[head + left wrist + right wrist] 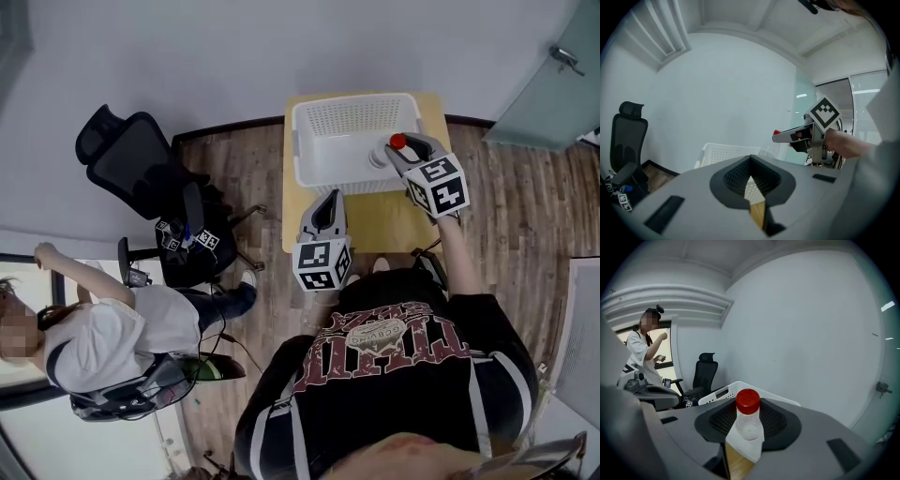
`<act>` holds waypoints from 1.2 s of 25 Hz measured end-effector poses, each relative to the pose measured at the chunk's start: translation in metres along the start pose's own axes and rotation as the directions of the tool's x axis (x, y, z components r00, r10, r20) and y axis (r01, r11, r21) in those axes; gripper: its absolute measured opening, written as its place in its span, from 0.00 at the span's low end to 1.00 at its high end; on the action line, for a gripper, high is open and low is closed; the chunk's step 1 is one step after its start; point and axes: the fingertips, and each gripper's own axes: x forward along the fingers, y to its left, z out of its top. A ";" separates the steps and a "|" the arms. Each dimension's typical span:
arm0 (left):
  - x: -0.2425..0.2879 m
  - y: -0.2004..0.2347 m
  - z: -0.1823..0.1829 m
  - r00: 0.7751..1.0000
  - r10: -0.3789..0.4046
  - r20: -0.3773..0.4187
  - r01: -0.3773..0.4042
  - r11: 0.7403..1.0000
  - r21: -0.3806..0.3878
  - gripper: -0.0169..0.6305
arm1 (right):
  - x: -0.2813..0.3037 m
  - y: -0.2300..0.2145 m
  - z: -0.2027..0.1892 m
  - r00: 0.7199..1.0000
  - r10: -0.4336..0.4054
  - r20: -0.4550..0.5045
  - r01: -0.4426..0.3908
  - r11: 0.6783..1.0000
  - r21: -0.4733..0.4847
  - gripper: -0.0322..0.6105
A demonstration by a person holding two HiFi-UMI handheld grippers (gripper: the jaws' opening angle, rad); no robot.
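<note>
The right gripper (403,155), out at one o'clock from the person, has its fingers clenched on a red-capped bottle (749,420). The bottle hangs at the near-right corner of the white basket (319,122), perhaps just inside its rim. The left gripper (328,199), fingers slightly parted on nothing, hovers over the desk (375,230) at the basket's six o'clock. I'd keep that bottle upright and squeeze firmly below the cap.

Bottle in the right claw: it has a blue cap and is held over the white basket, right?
Not quite. The cap of the bottle is red, not blue, as the right gripper view shows. The rest stands: the right claw holds it over the white basket.
</note>
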 end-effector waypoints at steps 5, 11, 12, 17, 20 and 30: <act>0.000 -0.005 -0.002 1.000 -0.025 -0.005 0.025 1.000 0.005 0.08 | -0.019 0.002 0.009 0.999 -0.012 0.038 0.012 1.000 0.005 0.30; 0.004 -0.009 -0.003 0.998 -0.059 -0.012 0.059 0.998 0.008 0.08 | -0.045 0.005 0.023 0.995 -0.037 0.088 0.037 0.999 0.002 0.30; 0.005 -0.011 -0.003 0.998 -0.066 -0.014 0.066 0.998 0.009 0.08 | -0.049 0.006 0.026 0.995 -0.041 0.095 0.042 0.999 0.001 0.30; 0.007 -0.019 -0.005 0.995 -0.102 -0.023 0.102 0.995 0.013 0.08 | -0.067 0.011 0.033 0.991 -0.058 0.122 0.058 0.998 0.000 0.30; 0.009 -0.024 -0.008 0.992 -0.122 -0.029 0.122 0.992 0.013 0.08 | -0.076 0.012 0.035 0.989 -0.069 0.129 0.069 0.998 0.001 0.30; 0.022 -0.051 -0.014 0.977 -0.205 -0.058 0.207 0.978 0.027 0.08 | -0.115 0.005 0.033 0.981 -0.117 0.153 0.114 0.993 0.029 0.30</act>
